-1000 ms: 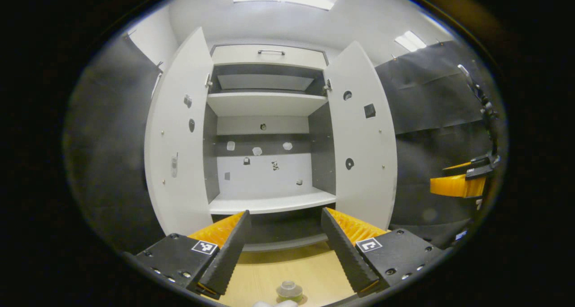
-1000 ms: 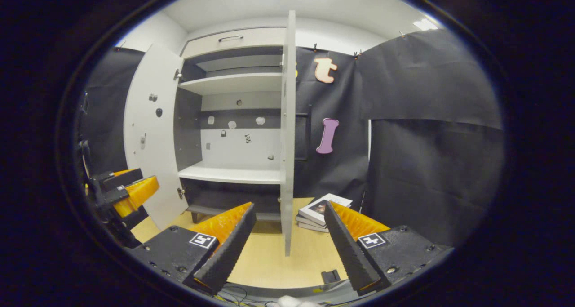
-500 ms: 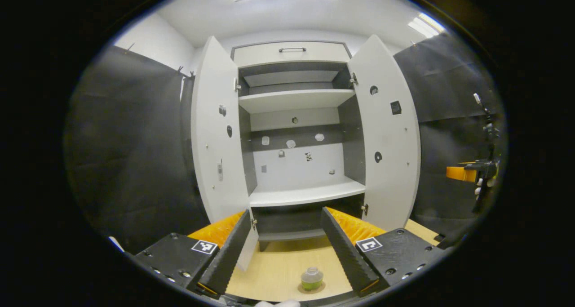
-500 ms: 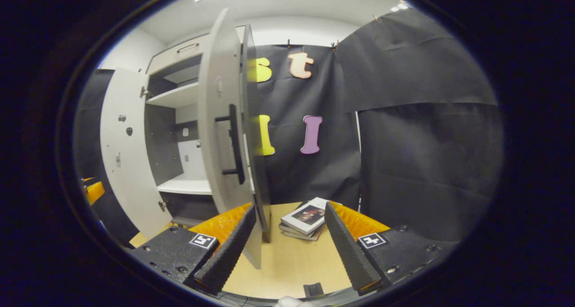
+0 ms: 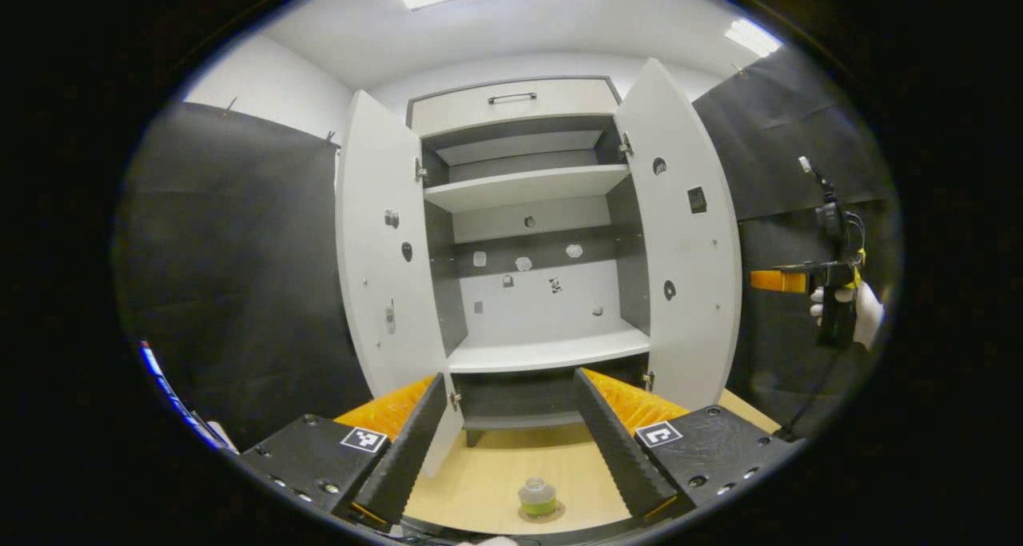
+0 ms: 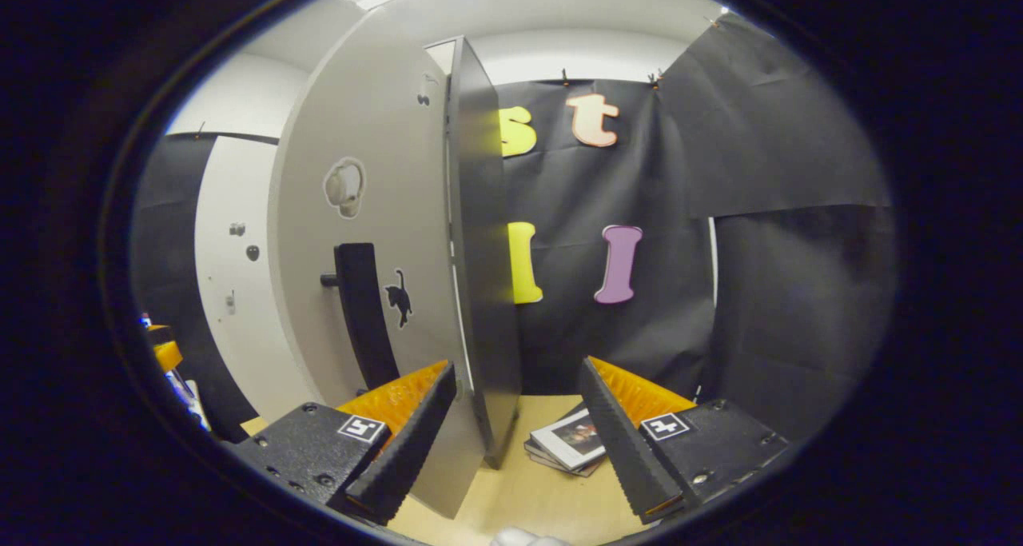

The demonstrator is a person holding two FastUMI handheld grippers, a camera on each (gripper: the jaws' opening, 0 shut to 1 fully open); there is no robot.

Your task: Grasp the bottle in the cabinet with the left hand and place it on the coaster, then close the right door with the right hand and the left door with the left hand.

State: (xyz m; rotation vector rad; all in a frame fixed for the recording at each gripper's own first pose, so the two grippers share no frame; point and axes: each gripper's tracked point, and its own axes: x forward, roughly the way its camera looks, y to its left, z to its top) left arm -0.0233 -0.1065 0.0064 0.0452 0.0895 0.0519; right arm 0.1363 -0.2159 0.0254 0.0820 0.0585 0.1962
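Low in the left gripper view, your left gripper (image 5: 505,442) is spread, grasping nothing; the bottle (image 5: 537,496) sits on the coaster (image 5: 540,513) at bottom centre. Both cabinet doors (image 5: 382,258) stand open. Your right gripper (image 5: 779,280) shows at far right.

Right gripper view: right gripper (image 6: 519,434) released, right door (image 6: 376,242) left of centre, books (image 6: 569,444) below

White cabinet (image 5: 527,346) with grey inner walls, green-bottomed bottle (image 5: 537,496), pale wood table (image 5: 487,482).
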